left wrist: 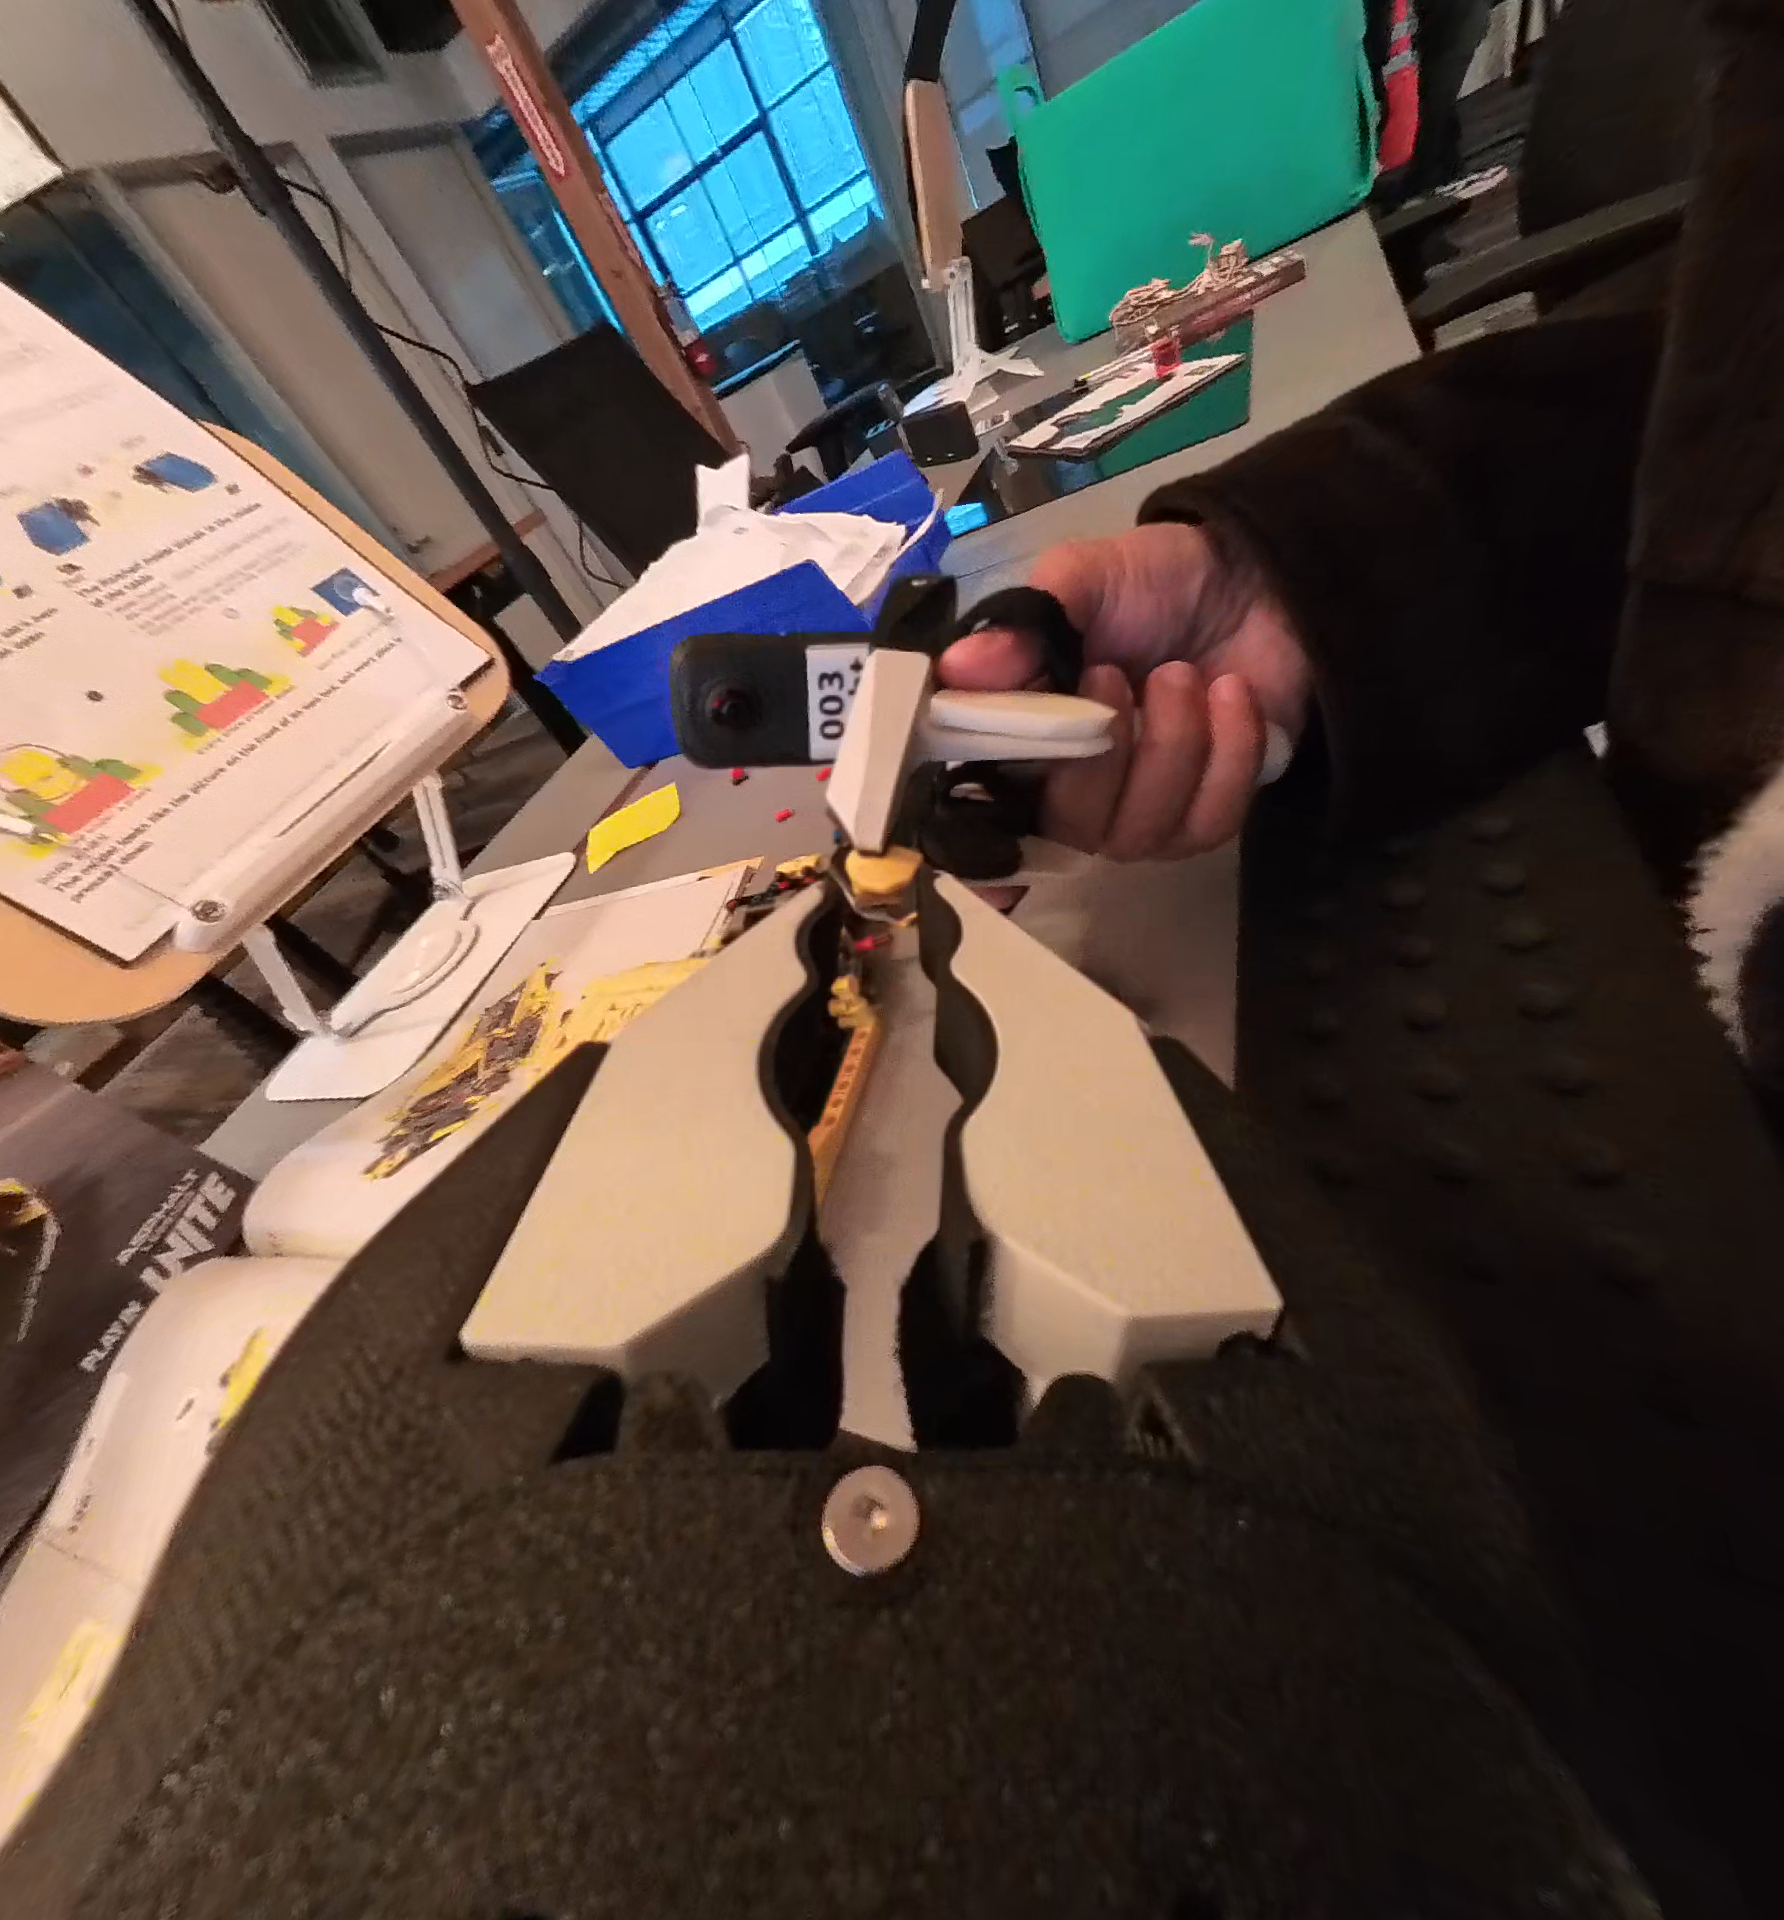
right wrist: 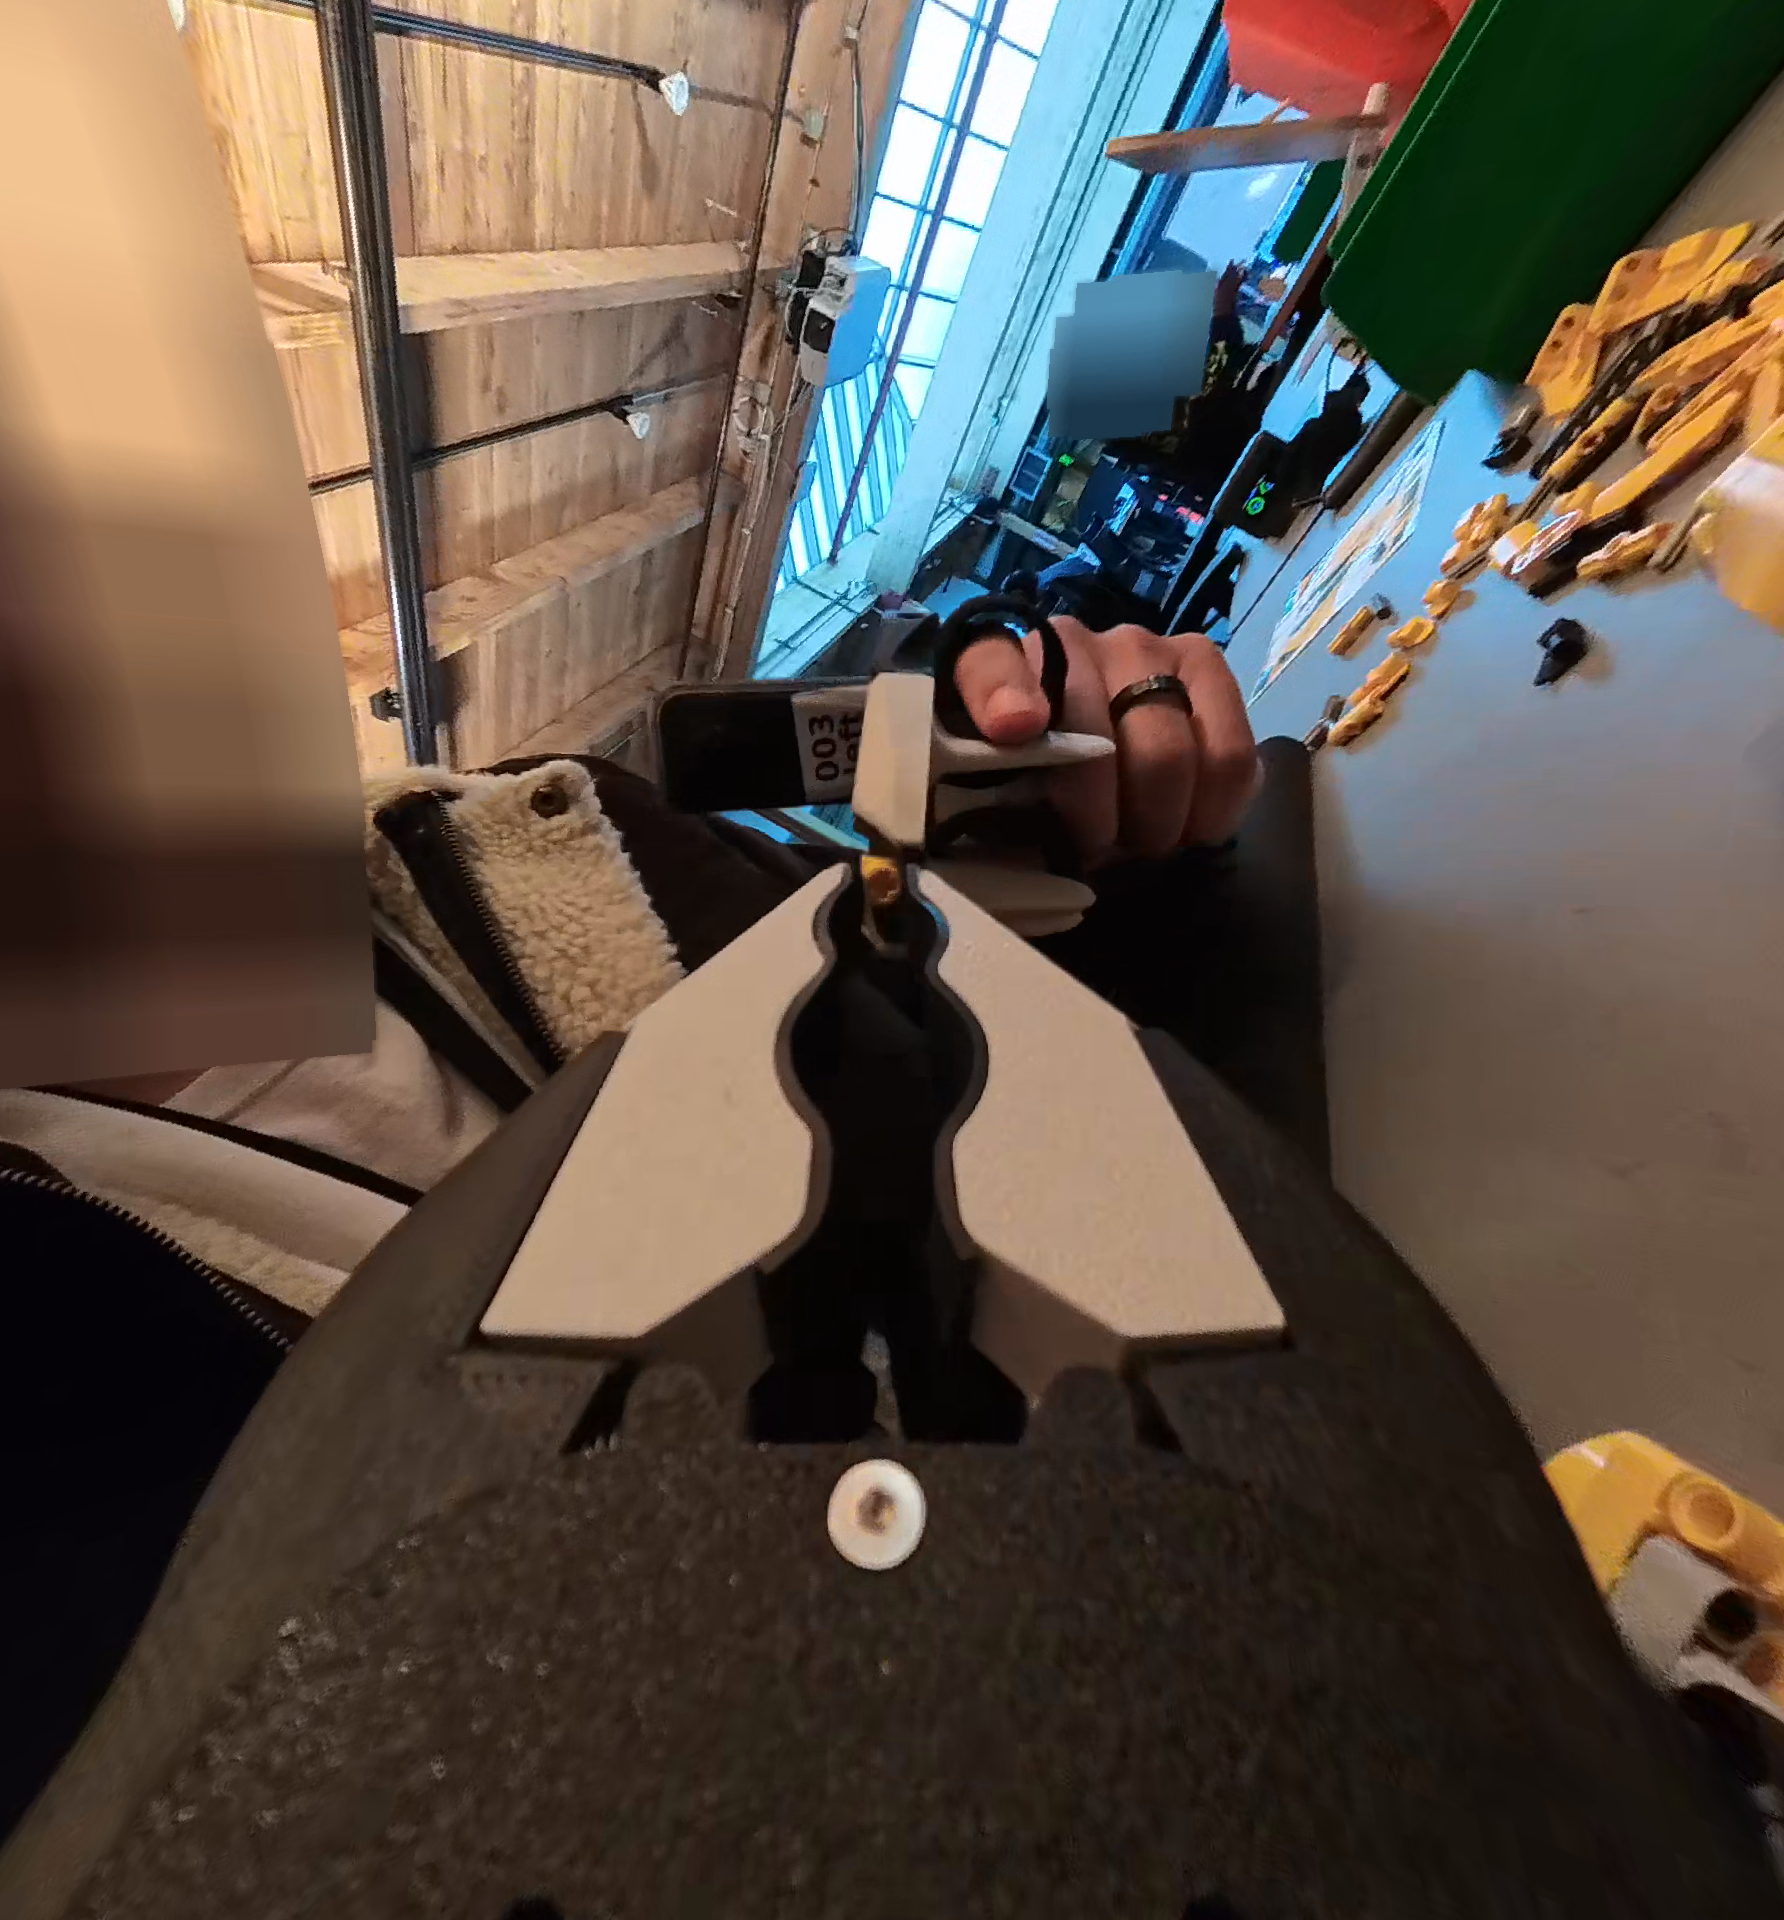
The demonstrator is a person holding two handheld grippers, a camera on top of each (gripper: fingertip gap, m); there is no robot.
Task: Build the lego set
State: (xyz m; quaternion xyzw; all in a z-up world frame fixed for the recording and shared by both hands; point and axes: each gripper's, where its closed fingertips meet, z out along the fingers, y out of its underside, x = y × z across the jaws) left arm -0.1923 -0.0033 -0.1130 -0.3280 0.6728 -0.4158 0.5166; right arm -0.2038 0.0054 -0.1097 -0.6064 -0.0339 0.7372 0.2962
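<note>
A small yellow lego piece [left wrist: 875, 871] is held in the air where the two grippers meet tip to tip; it also shows in the right wrist view [right wrist: 880, 881]. My left gripper [left wrist: 875, 888] is shut on it from below in its own view, and appears in the right wrist view [right wrist: 893, 769] held by a hand with a ring. My right gripper [right wrist: 883, 878] is shut on the same piece, and appears in the left wrist view [left wrist: 867, 758] held by a hand. A yellow lego beam [left wrist: 846, 1101] shows through the gap between the left fingers.
An instruction board [left wrist: 140, 675] on a white stand is at left. A blue bin [left wrist: 753, 644] with white paper stands behind, near a yellow note [left wrist: 633, 826]. Several loose yellow lego pieces [right wrist: 1594, 468] lie on the grey table [right wrist: 1490, 935] by a green board [right wrist: 1542, 208]. The tips of both grippers are at nearly the same place. Left tips and right tips are each some 15 cm from the yellow lego beam [left wrist: 846, 1101].
</note>
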